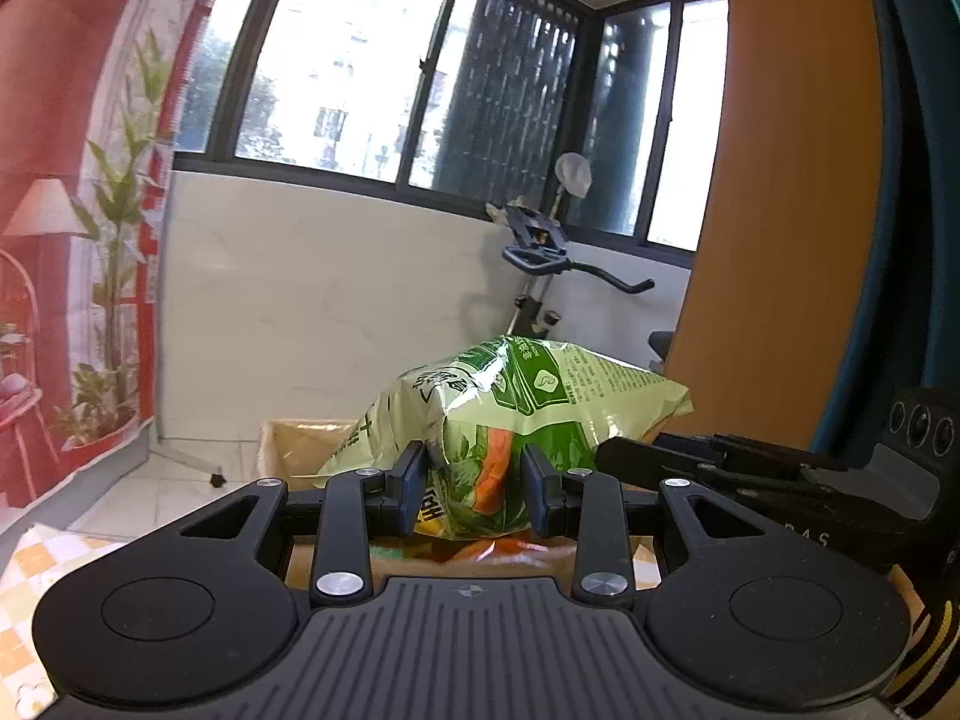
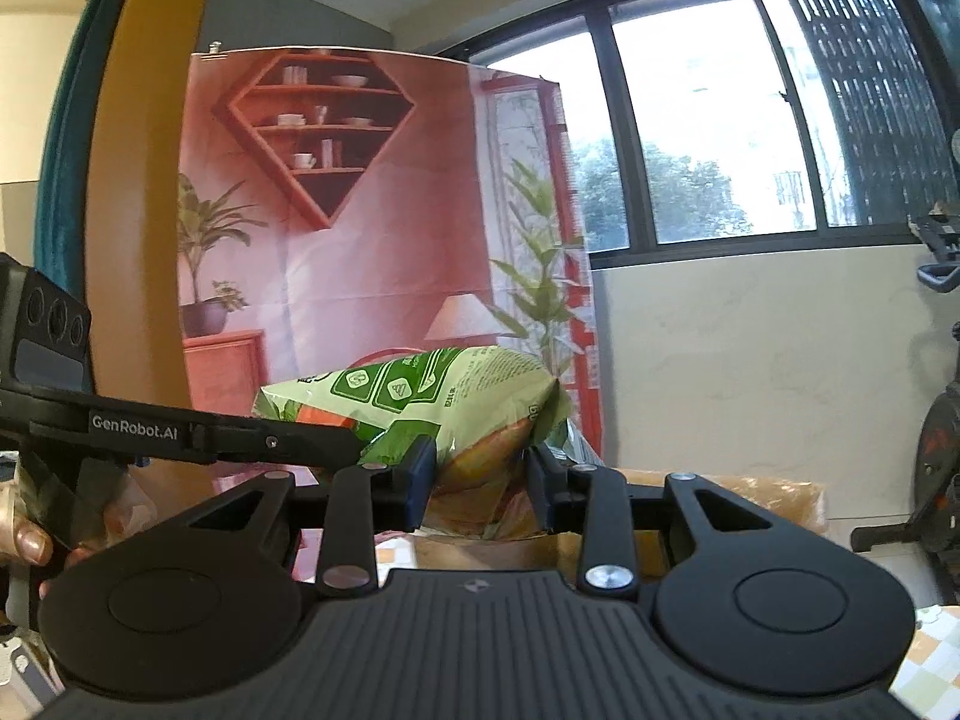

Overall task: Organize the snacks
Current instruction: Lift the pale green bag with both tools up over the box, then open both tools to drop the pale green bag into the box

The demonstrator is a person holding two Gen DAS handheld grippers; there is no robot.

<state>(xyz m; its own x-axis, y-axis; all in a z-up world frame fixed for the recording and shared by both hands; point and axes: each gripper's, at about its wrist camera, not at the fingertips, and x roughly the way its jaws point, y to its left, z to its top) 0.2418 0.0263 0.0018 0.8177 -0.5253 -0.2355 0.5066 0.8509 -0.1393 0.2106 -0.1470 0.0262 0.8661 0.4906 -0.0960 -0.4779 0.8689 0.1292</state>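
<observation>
A puffy green snack bag with orange vegetable print is held up between both grippers. My left gripper is shut on one end of the bag, its fingers pressed against the foil. My right gripper is shut on the other end of the same bag. In the left wrist view the right gripper reaches in from the right side. In the right wrist view the left gripper reaches in from the left. A brown cardboard box lies below and behind the bag, also showing in the right wrist view.
A chequered yellow cloth covers the table at the lower left. An exercise bike stands by the white wall under the windows. A printed red room backdrop hangs behind. An orange panel rises at the right.
</observation>
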